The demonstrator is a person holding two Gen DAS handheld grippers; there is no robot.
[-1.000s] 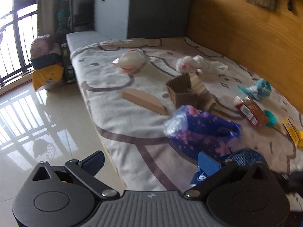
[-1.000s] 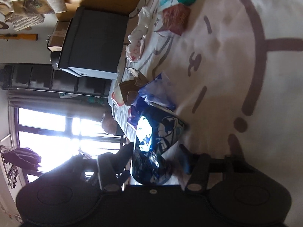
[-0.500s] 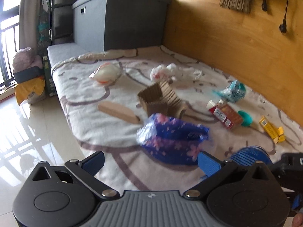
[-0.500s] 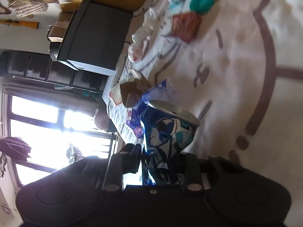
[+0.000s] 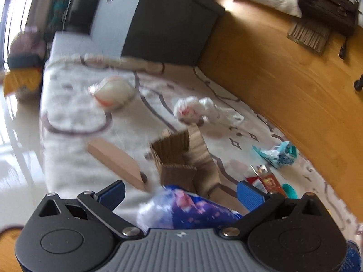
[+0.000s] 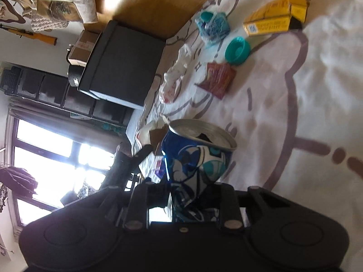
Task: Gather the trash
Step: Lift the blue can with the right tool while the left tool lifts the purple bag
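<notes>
While the left wrist view is smeared by motion, we can still make out most of what lies on the blanket; the blue flowered bag sits at lower centre, its lower part cut off behind the body of the left gripper, whose blue fingers stand spread wide on either side of the bag without touching it; whether the bag lies flat on the blanket we cannot tell. Above it we see a cardboard piece, a wooden block, a white ball and a crumpled white bag, all blurred; a red packet at right is partly hidden by the right finger. In the right wrist view the right gripper is dark against the bright window, so its fingertips are hard to see; it is pinching a crushed blue can at lower centre, the can's bottom hidden in the gripper, its open top facing up the frame. Beyond lie a teal lid, a yellow box and a teal wrapper. Compared with a second ago, the can is more dented and held firmly; the flowered bag now sits between the left fingers, not ahead of them.
</notes>
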